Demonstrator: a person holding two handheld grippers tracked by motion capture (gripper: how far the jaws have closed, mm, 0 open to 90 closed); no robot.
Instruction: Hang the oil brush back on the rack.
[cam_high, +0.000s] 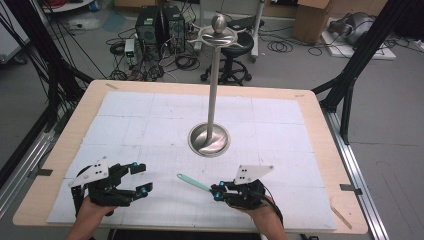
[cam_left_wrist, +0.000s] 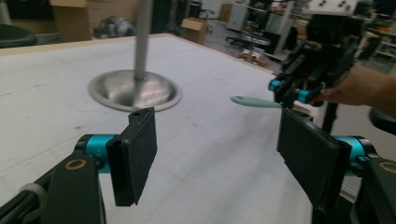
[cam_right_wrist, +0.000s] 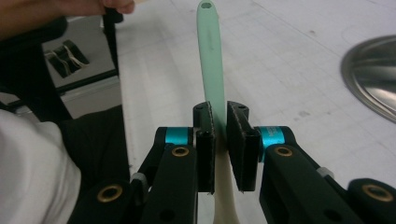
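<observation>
Right gripper (cam_high: 217, 192): jaws were nearly together, clamped on a slim utensil; in the right gripper view (cam_right_wrist: 220, 140) both pads pressed flat against its sides.
Held thing: a mint-green handle (cam_right_wrist: 211, 56) with a small hole at its far tip, joined to a cream-coloured part (cam_right_wrist: 225, 200) that ran down below the jaws; what that end was could not be told.
Handle's direction: in the high view the handle (cam_high: 193, 183) stuck out from the jaws to the left and slightly away from the person, clear of the mat, with its tip between the two grippers.
Left gripper (cam_high: 139, 177): jaws stood wide apart with nothing between them and touched nothing; in the left gripper view (cam_left_wrist: 224, 154) only bare mat showed between the two black pads.
Left gripper's place: it hovered near the table's near left corner, well apart from the right gripper.
Seen from the left gripper: the right gripper (cam_left_wrist: 289, 91) held the handle (cam_left_wrist: 254, 101) level above the mat.
Stand: a metal pole (cam_high: 214, 90) rose from a round dished base (cam_high: 209, 140) at the middle of the table, with a knob and curved arms at its top; it stood beyond both grippers, untouched.
Surface: a white gridded mat (cam_high: 125, 120) covered the wooden table (cam_high: 320, 125).
Hands: the person's hands (cam_high: 92, 207) came in from the near edge, one behind each gripper.
</observation>
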